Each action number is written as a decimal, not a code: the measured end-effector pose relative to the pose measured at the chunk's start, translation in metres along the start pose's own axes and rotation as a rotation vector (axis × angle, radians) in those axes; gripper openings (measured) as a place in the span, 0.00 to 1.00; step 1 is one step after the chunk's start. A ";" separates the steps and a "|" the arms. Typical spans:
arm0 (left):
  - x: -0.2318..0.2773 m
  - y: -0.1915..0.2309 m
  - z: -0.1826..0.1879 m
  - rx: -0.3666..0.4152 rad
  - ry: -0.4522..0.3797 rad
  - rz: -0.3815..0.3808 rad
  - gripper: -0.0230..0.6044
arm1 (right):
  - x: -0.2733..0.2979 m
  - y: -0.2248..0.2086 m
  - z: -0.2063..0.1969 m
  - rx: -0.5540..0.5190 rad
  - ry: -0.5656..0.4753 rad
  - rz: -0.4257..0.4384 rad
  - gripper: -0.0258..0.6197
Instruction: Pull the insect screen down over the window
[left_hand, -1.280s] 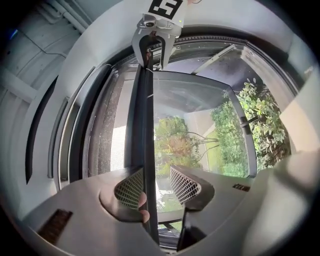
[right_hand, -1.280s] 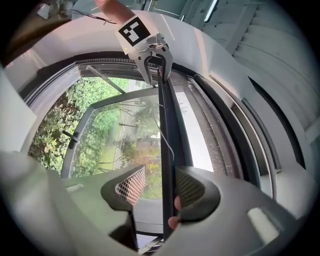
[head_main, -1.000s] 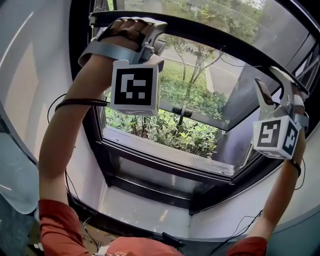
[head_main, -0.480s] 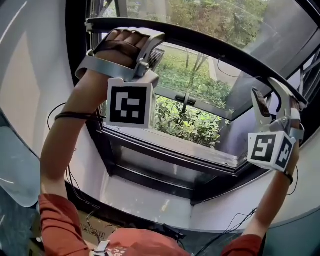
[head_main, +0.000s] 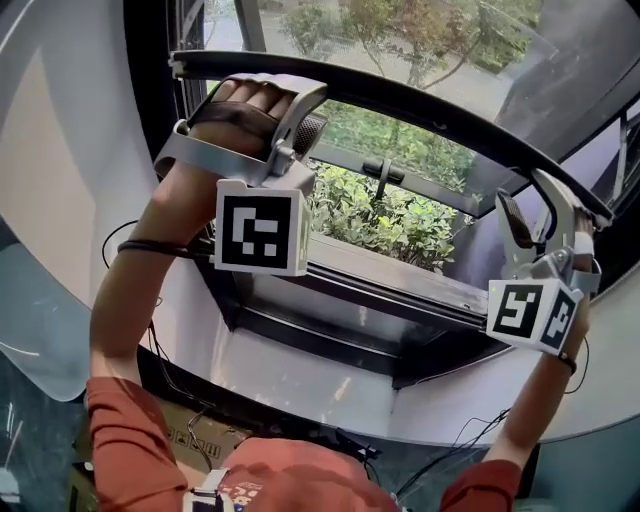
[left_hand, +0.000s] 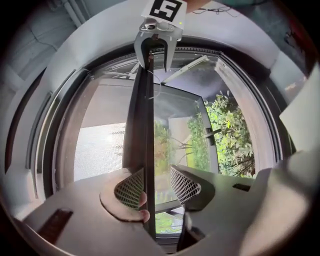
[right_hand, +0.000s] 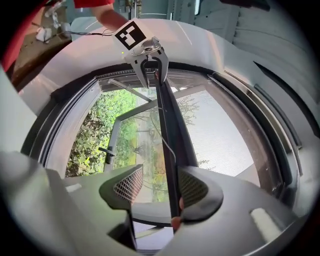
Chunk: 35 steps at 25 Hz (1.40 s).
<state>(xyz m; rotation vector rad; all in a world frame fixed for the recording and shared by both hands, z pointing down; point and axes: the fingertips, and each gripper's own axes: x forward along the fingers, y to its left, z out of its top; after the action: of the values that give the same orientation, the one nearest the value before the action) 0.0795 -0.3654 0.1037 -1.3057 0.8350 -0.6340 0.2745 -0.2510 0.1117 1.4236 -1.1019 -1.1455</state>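
Screen bar (head_main: 420, 105), dark and slim, runs across the upper part of the window opening, above the bushes (head_main: 400, 215) and the sill (head_main: 400, 290). It passes between the jaws of both grippers.

Left gripper (head_main: 305, 115), near the bar's left end, stands wide open. In its own view the bar lies against one gridded pad, with daylight between it and the other pad. A fingertip (left_hand: 143, 200) shows beside the bar. Right gripper (head_main: 535, 215), near the right end, is likewise open, and its jaws have just been opening. The bar sits by one pad, well clear of the other. Neither pair pinches it.

Both gripper views show the fine mesh (left_hand: 100, 150) stretched on one side of the bar, pale against the glass. From the head view it is hard to make out, with trees showing through it. Only the head view shows both raised arms and the marker cube (head_main: 262, 227) on the left gripper. There the hand covers most of that gripper's jaws.
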 end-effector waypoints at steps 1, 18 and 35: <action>-0.001 -0.005 0.000 -0.008 -0.003 -0.013 0.30 | -0.001 0.004 0.001 0.004 0.003 0.009 0.39; -0.032 -0.137 0.021 -0.035 -0.039 -0.166 0.29 | -0.031 0.146 -0.018 0.108 -0.021 0.184 0.44; -0.034 -0.187 0.010 -0.071 -0.020 -0.317 0.29 | -0.026 0.191 -0.011 0.168 0.022 0.325 0.46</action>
<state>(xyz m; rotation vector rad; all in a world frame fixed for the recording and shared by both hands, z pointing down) 0.0778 -0.3643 0.2944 -1.5226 0.6429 -0.8448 0.2673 -0.2481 0.3046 1.3184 -1.3821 -0.8197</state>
